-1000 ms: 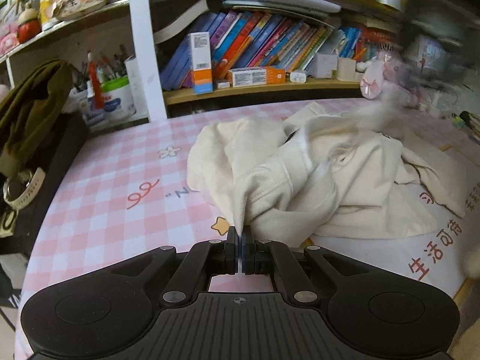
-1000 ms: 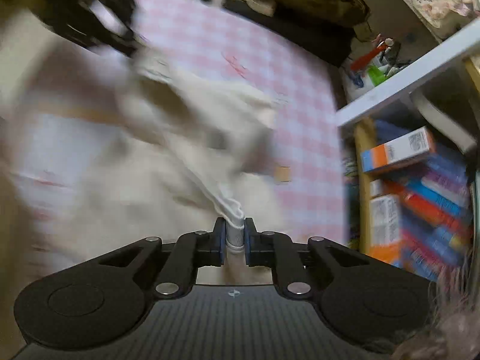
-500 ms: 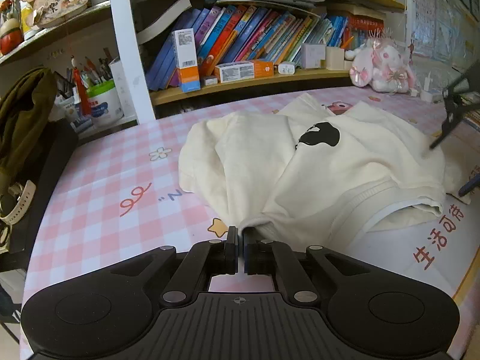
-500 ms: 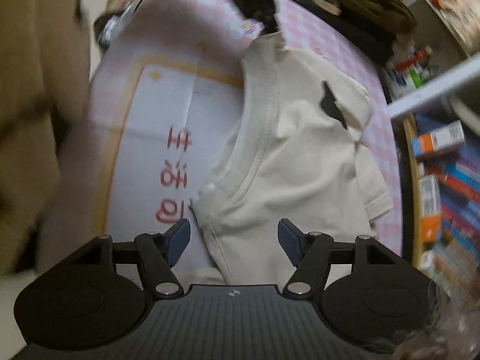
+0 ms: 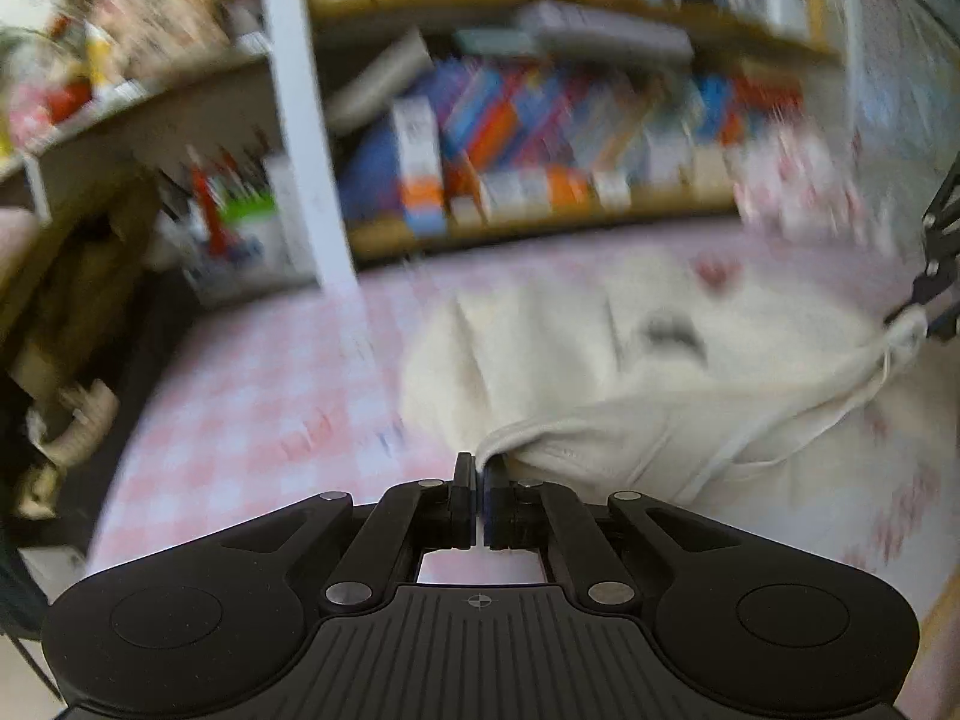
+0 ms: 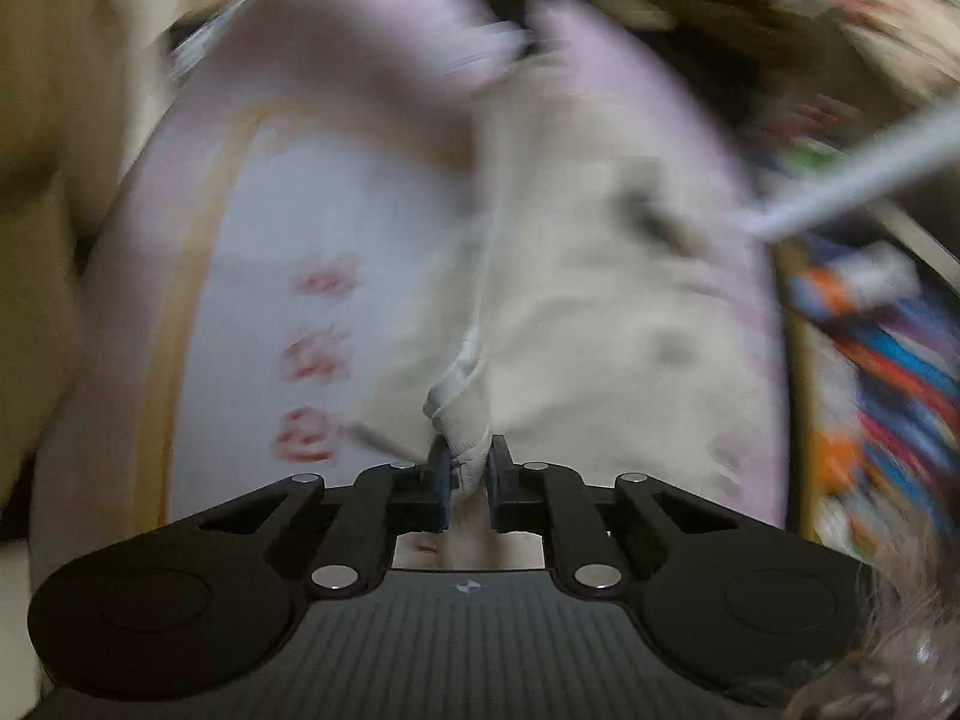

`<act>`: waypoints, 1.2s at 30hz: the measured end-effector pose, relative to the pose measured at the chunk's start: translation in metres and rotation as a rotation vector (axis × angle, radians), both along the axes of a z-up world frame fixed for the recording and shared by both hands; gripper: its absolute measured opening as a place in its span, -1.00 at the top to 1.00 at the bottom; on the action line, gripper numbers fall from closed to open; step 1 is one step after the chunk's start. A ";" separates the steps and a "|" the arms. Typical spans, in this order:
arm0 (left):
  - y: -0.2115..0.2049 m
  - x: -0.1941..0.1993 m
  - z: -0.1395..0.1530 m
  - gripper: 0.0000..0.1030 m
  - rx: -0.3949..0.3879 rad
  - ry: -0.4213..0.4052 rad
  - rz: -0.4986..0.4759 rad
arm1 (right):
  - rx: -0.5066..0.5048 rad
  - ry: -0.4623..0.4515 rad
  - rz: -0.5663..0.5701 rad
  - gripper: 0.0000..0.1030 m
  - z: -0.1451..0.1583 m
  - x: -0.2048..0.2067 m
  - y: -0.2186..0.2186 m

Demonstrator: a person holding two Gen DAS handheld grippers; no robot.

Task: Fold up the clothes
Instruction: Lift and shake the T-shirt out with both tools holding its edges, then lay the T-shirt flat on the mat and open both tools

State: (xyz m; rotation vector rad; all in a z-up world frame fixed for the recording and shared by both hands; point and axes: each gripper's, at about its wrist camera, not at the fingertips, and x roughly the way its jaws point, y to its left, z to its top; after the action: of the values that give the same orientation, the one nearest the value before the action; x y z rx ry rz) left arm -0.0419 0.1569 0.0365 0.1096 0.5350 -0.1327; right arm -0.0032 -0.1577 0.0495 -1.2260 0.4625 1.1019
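While your left gripper (image 5: 479, 474) is pressed together on a thin edge of the cream garment (image 5: 660, 396), the cloth rises from between its fingertips and runs away to the right across the table. Your right gripper (image 6: 467, 468) is clamped on a bunched, ribbed fold of the same cream garment (image 6: 588, 312); its jaws stand slightly apart with the wad of fabric filling the gap between them.

In the left wrist view, your right gripper (image 5: 936, 276) appears at the far right edge, holding the opposite end of the garment, so the cloth stretches between the two tools. A small dark mark (image 5: 669, 333) shows on the fabric's upper surface. The garment lies on a pink checked tablecloth (image 5: 252, 408), and in the right wrist view part of it covers a white panel with red characters (image 6: 318, 354).

Both views are heavily blurred. Beyond the table stands a shelf of books (image 5: 540, 138) beside a white upright post (image 5: 306, 138); finer detail cannot be read.
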 end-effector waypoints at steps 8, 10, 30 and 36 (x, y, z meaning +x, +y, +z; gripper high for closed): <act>-0.042 -0.021 0.147 0.96 -0.081 -0.593 0.041 | 0.596 -0.341 -0.451 0.83 0.165 0.005 -0.056; -0.047 -0.036 0.183 0.96 -0.092 -0.742 0.043 | 0.692 -0.470 -0.460 0.83 0.195 -0.017 -0.066; -0.095 -0.135 0.337 0.95 -0.081 -1.456 -0.032 | 1.212 -1.425 -0.061 0.83 0.358 -0.181 -0.140; -0.100 -0.031 0.272 0.95 -0.025 -0.881 -0.041 | 1.118 -0.910 -0.295 0.83 0.335 -0.085 -0.156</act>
State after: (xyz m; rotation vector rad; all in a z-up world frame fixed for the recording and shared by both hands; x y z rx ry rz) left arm -0.0727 0.0564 0.3086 0.1415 -0.3483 -0.1175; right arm -0.0886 -0.3135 0.3845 -0.4967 -0.6097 0.3122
